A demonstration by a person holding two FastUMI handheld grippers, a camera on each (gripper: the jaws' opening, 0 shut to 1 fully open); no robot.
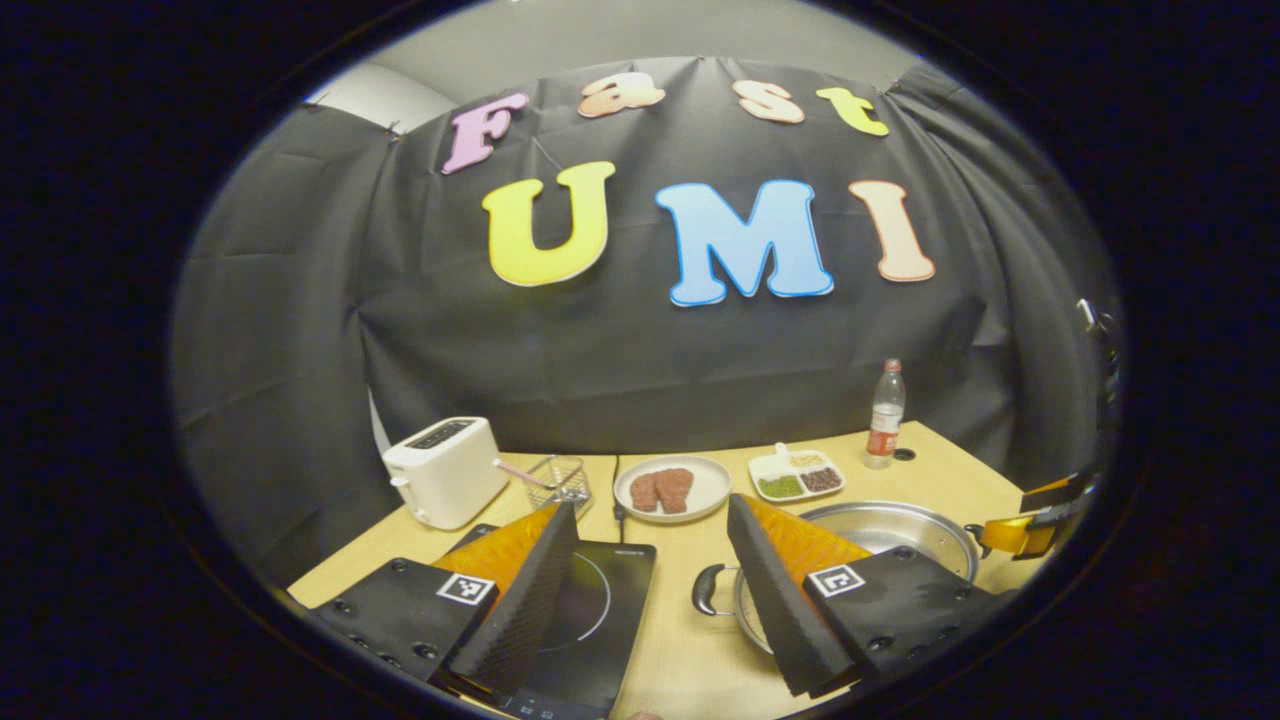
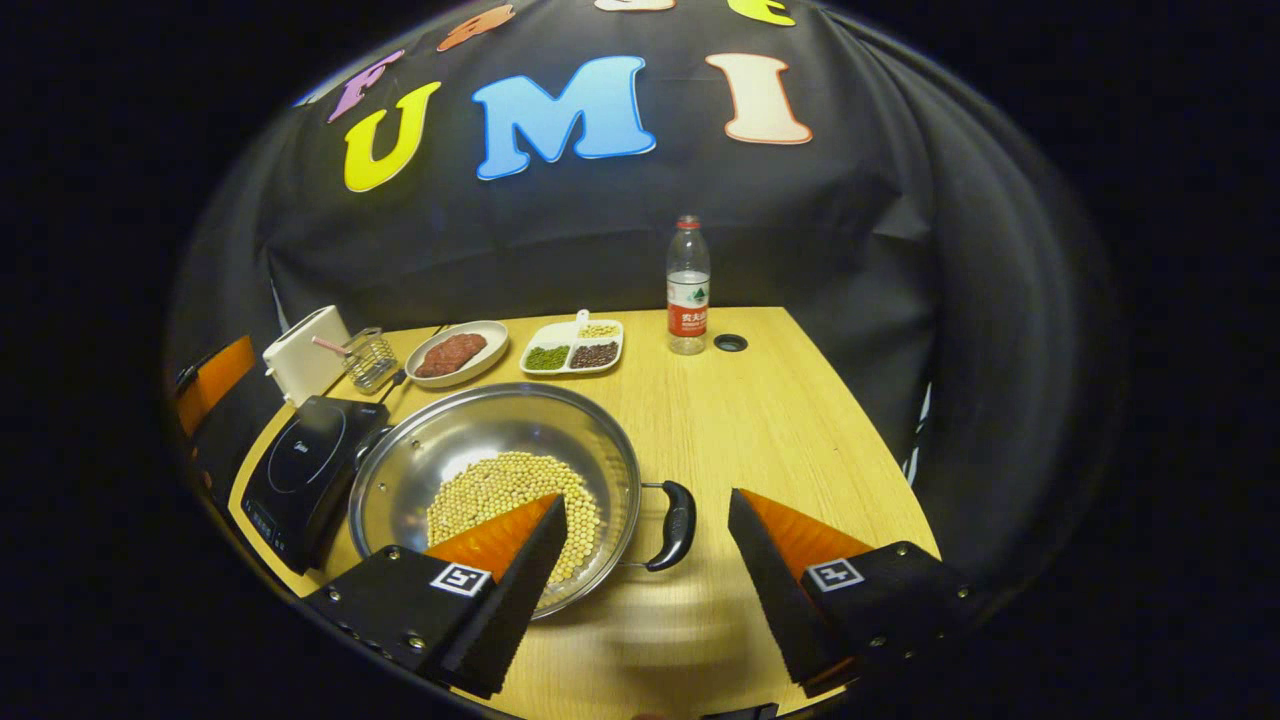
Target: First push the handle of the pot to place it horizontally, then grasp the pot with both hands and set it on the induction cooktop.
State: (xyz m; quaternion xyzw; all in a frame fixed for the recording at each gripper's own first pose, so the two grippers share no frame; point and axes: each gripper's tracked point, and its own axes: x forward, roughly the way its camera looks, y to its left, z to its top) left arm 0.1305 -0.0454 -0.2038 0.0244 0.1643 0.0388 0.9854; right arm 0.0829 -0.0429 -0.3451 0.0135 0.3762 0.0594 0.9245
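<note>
The left gripper (image 1: 650,590) has its jaws wide apart above the desk (image 1: 690,640), with the induction cooktop (image 1: 590,610) under its left finger and the pot's left handle (image 1: 708,588) just in front of its right finger. The right gripper (image 2: 650,570) also holds its jaws wide apart and grips nothing; the pot (image 2: 495,480), filled with yellow beans (image 2: 500,490), lies under and ahead of its left finger, and the pot's right handle (image 2: 675,525) stands between the two fingers, nearer the left one. The pot rests on the desk beside the cooktop, with a plate of meat (image 2: 455,352), a divided dish (image 2: 572,348) and a bottle (image 2: 688,285) farther ahead.
</note>
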